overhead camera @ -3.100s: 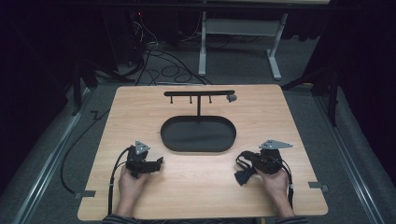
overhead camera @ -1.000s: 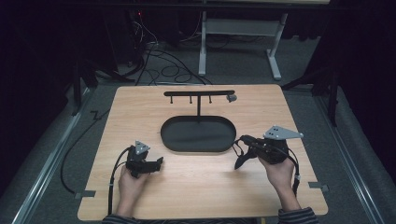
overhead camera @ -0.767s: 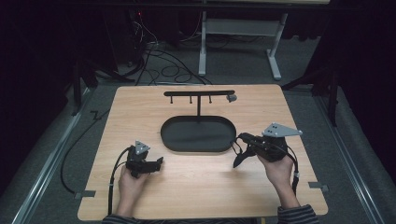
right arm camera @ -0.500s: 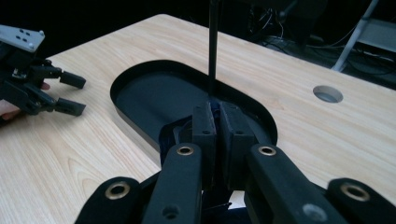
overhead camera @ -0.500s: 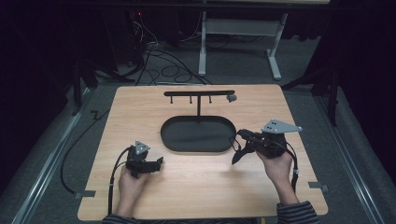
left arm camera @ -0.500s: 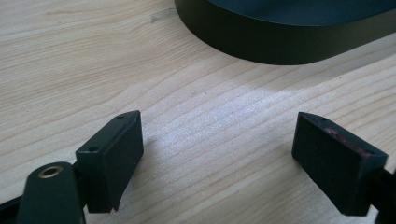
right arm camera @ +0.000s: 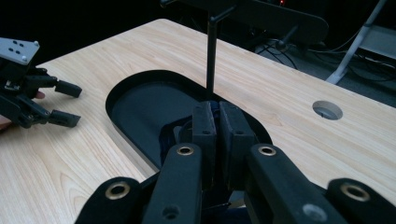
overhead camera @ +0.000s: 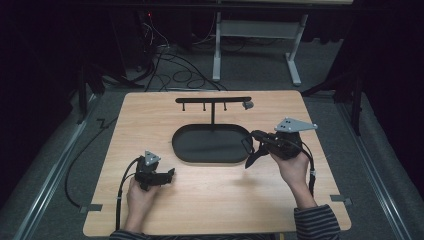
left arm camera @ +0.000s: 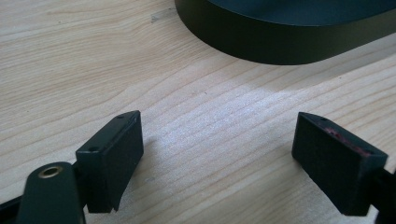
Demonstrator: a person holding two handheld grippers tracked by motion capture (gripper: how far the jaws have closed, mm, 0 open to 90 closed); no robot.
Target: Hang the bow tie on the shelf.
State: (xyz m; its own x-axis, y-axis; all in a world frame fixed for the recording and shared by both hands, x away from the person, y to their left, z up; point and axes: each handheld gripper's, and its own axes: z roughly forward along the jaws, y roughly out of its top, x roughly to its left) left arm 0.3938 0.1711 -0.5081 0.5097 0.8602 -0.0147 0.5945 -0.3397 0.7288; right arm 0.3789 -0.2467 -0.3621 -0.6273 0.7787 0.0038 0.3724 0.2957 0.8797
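Over the right end of the tray, the right gripper hangs above the table, carrying a dark item that dangles from its tips. Cannot tell what the item is: limp, pointed at the bottom, bluish-black where it shows under the jaws in the right gripper view.

Progress, as I judge it:
- Pick-up done. Item is off the wood and in the grip.
- Placement not done. The rack rises from the tray's far edge, and its hooks are bare.
- Likely left: carry the item to a hook or down into the tray, then let go. Which of the two, the pictures do not settle.

Tongs:
- Right gripper: jaws pressed together, item pinched between them, only a thin gap showing.
- Left gripper: jaws well apart, nothing between them. Bare wood shows in the gap in its own view, with the tray wall just ahead.

Pose:
- Right hand raised off the table, forearm coming in from the near right edge, gripper aimed left and slightly down toward the tray and the rack's post.
- Left hand low at the near left, gripper resting on or just above the wood, pointing right toward the tray's near-left rim. Idle, by the look of it.
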